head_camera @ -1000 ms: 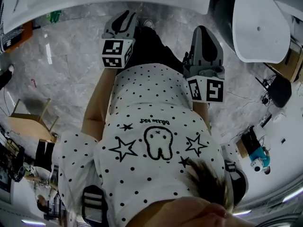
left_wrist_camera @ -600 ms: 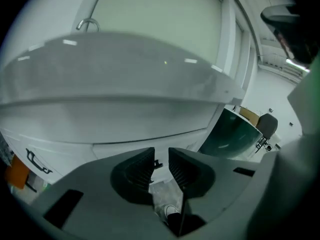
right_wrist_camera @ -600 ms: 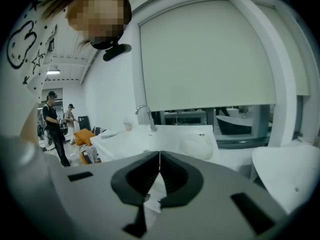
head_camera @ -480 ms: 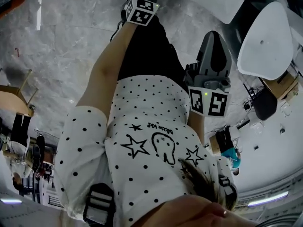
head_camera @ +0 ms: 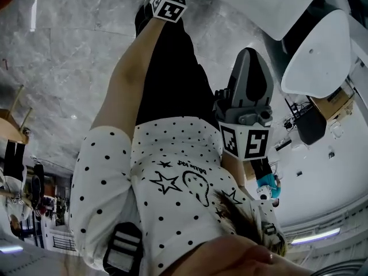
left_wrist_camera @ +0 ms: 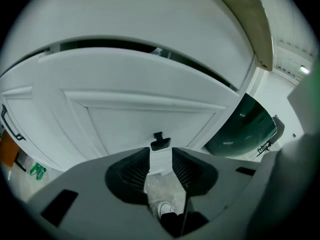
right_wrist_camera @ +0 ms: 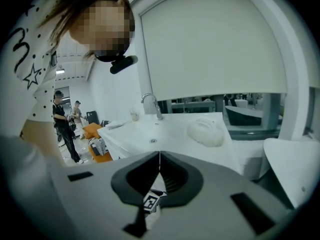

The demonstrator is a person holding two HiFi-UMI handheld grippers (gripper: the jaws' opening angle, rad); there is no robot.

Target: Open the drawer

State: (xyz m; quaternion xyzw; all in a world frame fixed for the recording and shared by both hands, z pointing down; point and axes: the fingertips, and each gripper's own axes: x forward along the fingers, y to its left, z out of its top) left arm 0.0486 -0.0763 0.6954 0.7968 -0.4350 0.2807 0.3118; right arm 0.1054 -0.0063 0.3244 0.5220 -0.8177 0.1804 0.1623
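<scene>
**A:** Left gripper status?
**B:** The left gripper (left_wrist_camera: 160, 158) has its jaws apart and they have just been opening. It is gripping nothing. Between the pads there is only floor and one shoe (left_wrist_camera: 167, 210) far below.

**A:** Where's the drawer?
**B:** There is one drawer (left_wrist_camera: 150, 116) with a white recessed-panel front, dead ahead of the left gripper. It has one black handle (left_wrist_camera: 160, 142), just past the jaw tips and in line with the gap, not between the pads. I can't tell if anything is touching it, or if the drawer is pulled out at all.

**A:** Right side?
**B:** The right gripper (right_wrist_camera: 159, 157) has its tips together and is holding nothing. It looks across a white vanity top (right_wrist_camera: 175, 126) with one faucet (right_wrist_camera: 150, 104), one drain (right_wrist_camera: 153, 141) and one white lump (right_wrist_camera: 206, 132) I can't identify. One marker cube (right_wrist_camera: 152, 202) shows low in the hollow behind the closed tips.

**A:** Head view?
**B:** It shows two grippers and two marker cubes. The left one is at the top edge by the white cabinet, with the arm stretched out. The right one sits nearer the body, just above the dotted shirt (head_camera: 172, 171). The two grippers are well apart, with marble floor (head_camera: 69, 68) under everything.

**A:** Anyone else around?
**B:** Two people (right_wrist_camera: 62, 124) stand in the background of the right gripper view, well away from the vanity.
</scene>
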